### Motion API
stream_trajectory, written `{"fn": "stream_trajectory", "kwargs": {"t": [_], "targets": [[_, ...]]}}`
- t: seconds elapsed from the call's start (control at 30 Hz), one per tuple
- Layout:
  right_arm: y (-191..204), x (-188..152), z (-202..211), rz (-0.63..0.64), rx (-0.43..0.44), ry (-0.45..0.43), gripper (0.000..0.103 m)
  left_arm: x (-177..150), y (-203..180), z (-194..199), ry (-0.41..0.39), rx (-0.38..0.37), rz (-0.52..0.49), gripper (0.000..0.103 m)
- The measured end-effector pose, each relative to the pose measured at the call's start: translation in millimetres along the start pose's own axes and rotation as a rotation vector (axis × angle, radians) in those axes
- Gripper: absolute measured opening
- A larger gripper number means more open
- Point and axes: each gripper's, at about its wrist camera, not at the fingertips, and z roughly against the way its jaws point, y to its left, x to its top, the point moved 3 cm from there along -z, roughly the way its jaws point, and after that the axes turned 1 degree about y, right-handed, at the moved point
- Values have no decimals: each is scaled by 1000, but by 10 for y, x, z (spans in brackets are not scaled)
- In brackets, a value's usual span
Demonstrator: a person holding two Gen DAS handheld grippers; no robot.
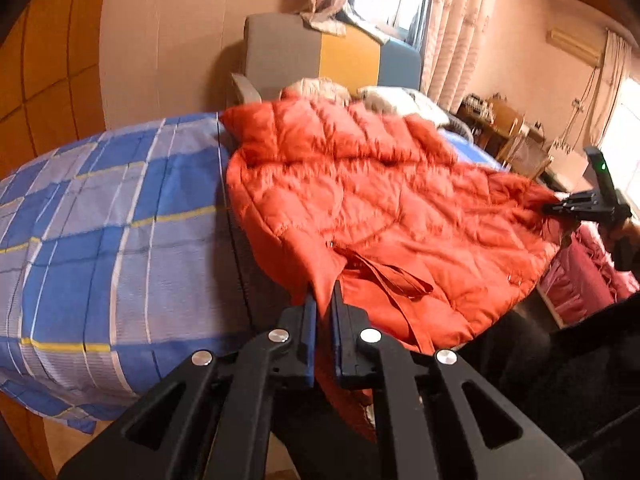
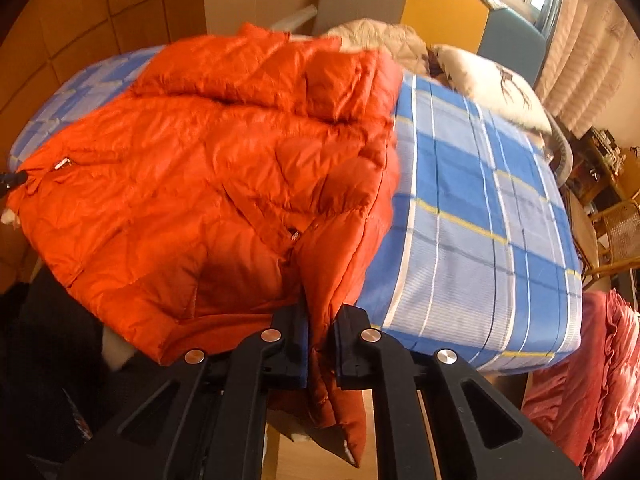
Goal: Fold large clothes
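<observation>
An orange quilted down jacket (image 1: 360, 196) lies spread on a bed with a blue checked sheet (image 1: 100, 220). My left gripper (image 1: 325, 300) is shut on the jacket's near hem corner, with the fabric pinched between its blue pads. In the left wrist view the right gripper (image 1: 560, 208) shows at the far right, clamped on the jacket's other hem corner. The right wrist view shows the same jacket (image 2: 208, 168) with my right gripper (image 2: 320, 320) shut on a fold of its hem, which hangs down below the jaws. The hem is lifted off the bed edge.
Pillows (image 2: 492, 80) and a beige garment (image 2: 380, 36) lie at the head of the bed by a grey, yellow and blue headboard (image 1: 320, 52). A pink ruffled quilt (image 2: 592, 380) sits low at the right. A wicker chair (image 2: 620, 236) and cluttered desk (image 1: 504, 120) stand by the curtained window.
</observation>
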Motion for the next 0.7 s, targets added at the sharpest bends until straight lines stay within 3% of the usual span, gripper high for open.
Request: {"fn": "stream_trajectory", "kwargs": {"t": [0.3, 0.7], "targets": [[-39, 458, 69, 29, -29, -74, 8, 497, 16, 0, -87, -11, -16, 5], [-131, 1221, -294, 31, -39, -73, 8, 1108, 164, -480, -80, -12, 33, 5]]}}
